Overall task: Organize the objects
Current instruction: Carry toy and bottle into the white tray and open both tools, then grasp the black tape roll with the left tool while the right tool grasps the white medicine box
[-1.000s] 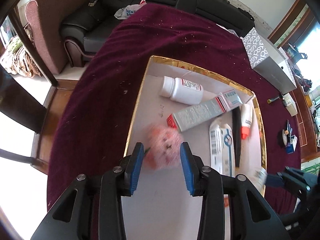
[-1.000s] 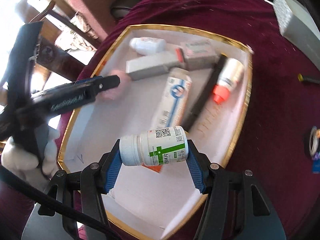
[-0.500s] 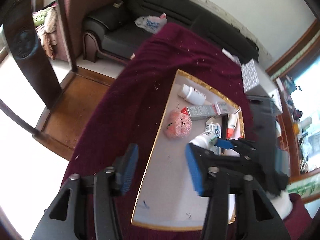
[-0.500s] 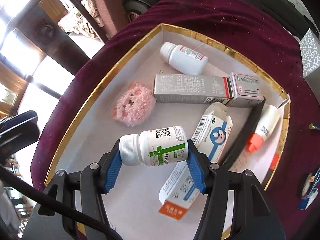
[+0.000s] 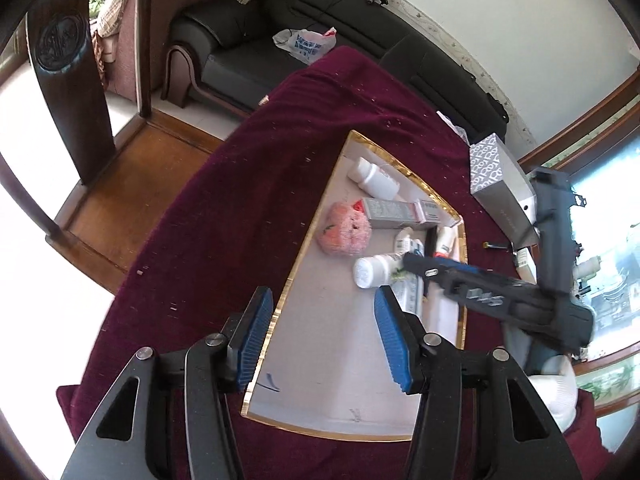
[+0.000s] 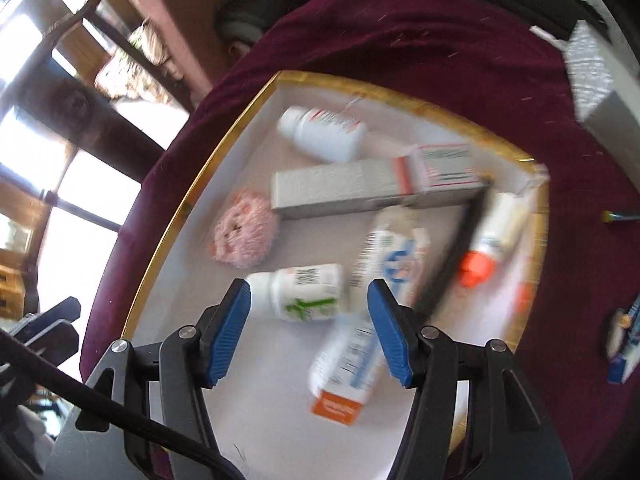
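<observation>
The left tongs (image 5: 320,336) stood wide apart and held nothing, poised over the gold-rimmed tray (image 5: 294,276) on the maroon tabletop (image 5: 224,208); at 12 o'clock from them in the tray lay a pink plush toy (image 5: 346,232); at 1 o'clock a white pill bottle (image 5: 374,271) lay on its side, touching the right tongs (image 6: 310,320); those were also spread open and gripped nothing, the bottle (image 6: 300,292) lying between their blue pads (image 6: 230,334) beside a blue-and-white box (image 6: 390,262).

Daylight: bright, windows blown out | left view: sharp | right view: motion-blurred (tray contents smeared) | edges: fisheye-bent
</observation>
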